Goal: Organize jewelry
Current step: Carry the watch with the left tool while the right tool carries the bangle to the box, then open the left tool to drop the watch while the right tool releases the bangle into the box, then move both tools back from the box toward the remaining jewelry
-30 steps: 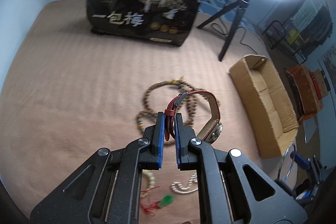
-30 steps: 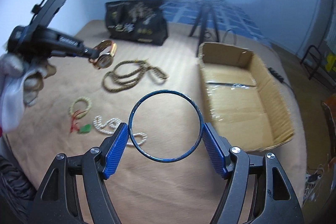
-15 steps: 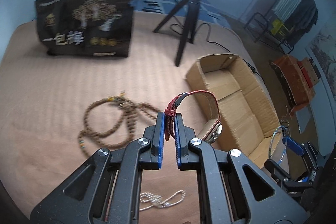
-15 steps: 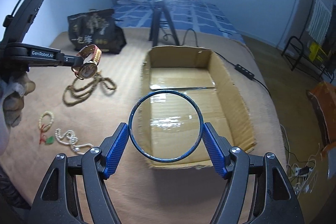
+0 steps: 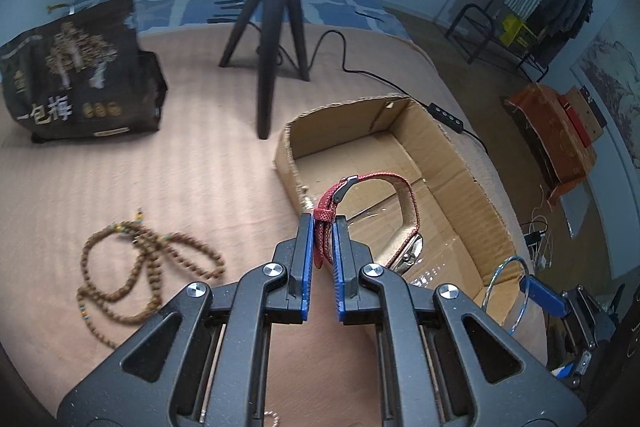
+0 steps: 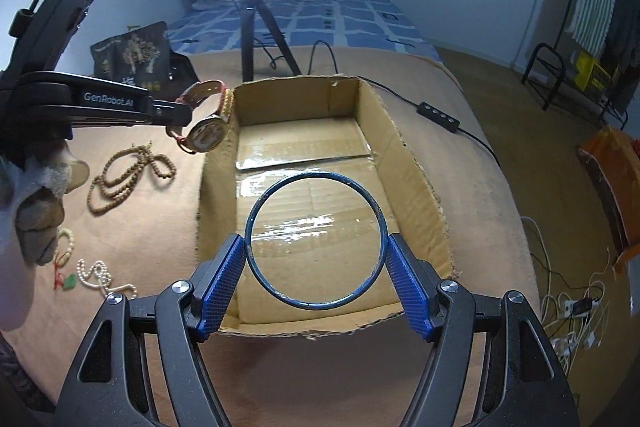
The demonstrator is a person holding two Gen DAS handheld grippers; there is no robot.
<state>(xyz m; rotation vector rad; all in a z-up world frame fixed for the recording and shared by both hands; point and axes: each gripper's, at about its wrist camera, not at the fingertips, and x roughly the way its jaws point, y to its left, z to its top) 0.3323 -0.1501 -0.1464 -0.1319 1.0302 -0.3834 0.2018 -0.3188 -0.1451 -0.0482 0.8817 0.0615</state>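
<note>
1. On the tan bedspread [image 6: 472, 131], an open cardboard box [image 6: 408, 187] lies empty, its taped floor apparently the collecting point for the jewelry.
2. Over the box's near end, the right gripper [image 6: 316, 259] is clenched on a blue bangle [image 6: 256, 211], pads pressing its opposite sides so the ring sits level for a drop.
3. At the box's left wall, the left gripper [image 5: 322, 247] pinches the red strap of a wristwatch [image 5: 412, 211], the gold case dangling free.
4. Left of the box, a wooden bead necklace [image 6: 120, 175], a pearl strand [image 6: 96, 273] and a small bead bracelet [image 6: 66, 247] lie unsorted.
</note>
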